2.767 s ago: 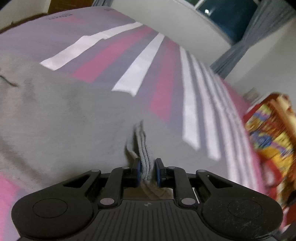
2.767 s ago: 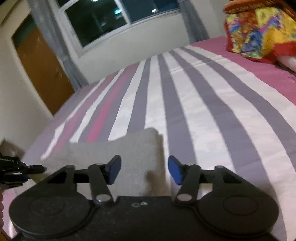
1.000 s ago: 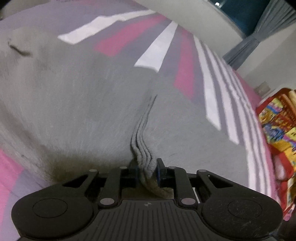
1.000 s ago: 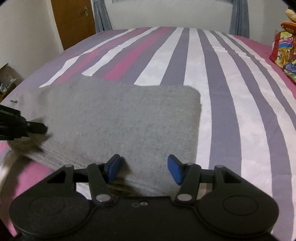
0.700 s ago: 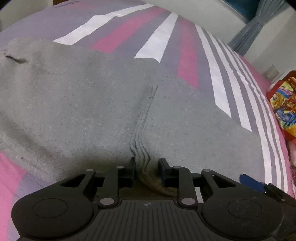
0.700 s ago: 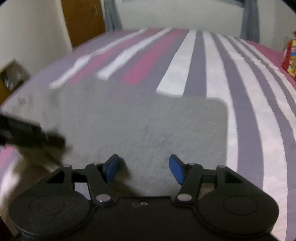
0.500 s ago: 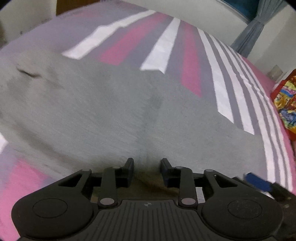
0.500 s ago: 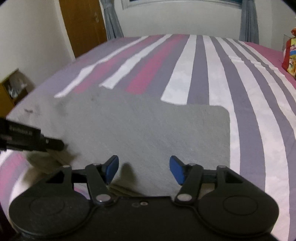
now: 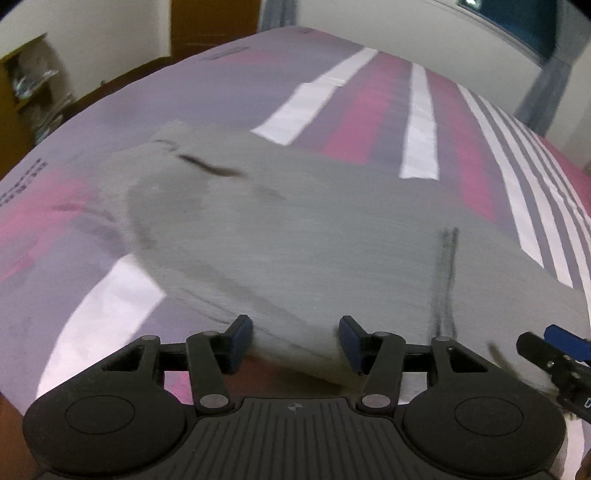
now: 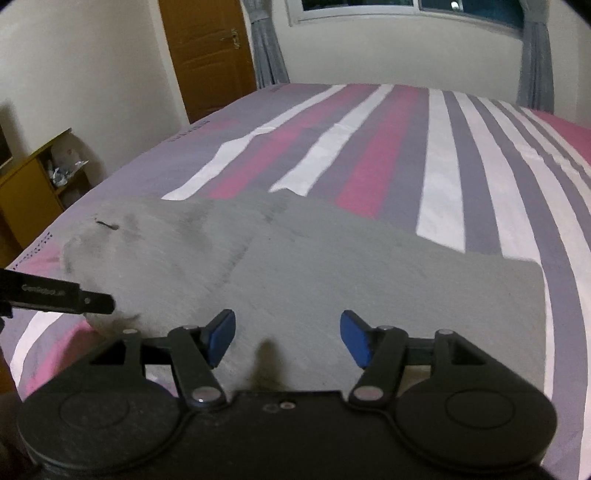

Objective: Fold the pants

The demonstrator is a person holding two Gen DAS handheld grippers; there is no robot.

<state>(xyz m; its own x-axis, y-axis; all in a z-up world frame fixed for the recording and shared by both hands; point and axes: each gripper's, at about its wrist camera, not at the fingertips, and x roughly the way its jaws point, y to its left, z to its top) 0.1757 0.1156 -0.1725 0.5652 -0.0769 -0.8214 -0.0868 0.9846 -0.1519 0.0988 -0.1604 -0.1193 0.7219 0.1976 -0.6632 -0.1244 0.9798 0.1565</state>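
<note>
Grey pants (image 10: 332,273) lie folded flat on the striped bedspread (image 10: 443,155), with a small dark mark near their far left corner. In the left wrist view the pants (image 9: 314,229) fill the middle, blurred by motion. My left gripper (image 9: 295,334) hovers at their near edge with its jaws opening; the cloth edge lies between the pads, which do not press on it. My right gripper (image 10: 288,336) stands open over the near right part of the pants and holds nothing. Each gripper shows in the other view: right gripper (image 9: 554,343), left gripper (image 10: 55,295).
The bed's left edge drops off near a low wooden shelf (image 10: 33,184). Behind the bed are a brown door (image 10: 207,55), a window (image 10: 406,5) and grey curtains (image 10: 269,48). Bare bedspread lies beyond and to the right of the pants.
My left gripper has let go of the bunched pants edge, opened, and swung away to the left. The ridge has dropped flat. The right gripper has drawn back a little, still open.
</note>
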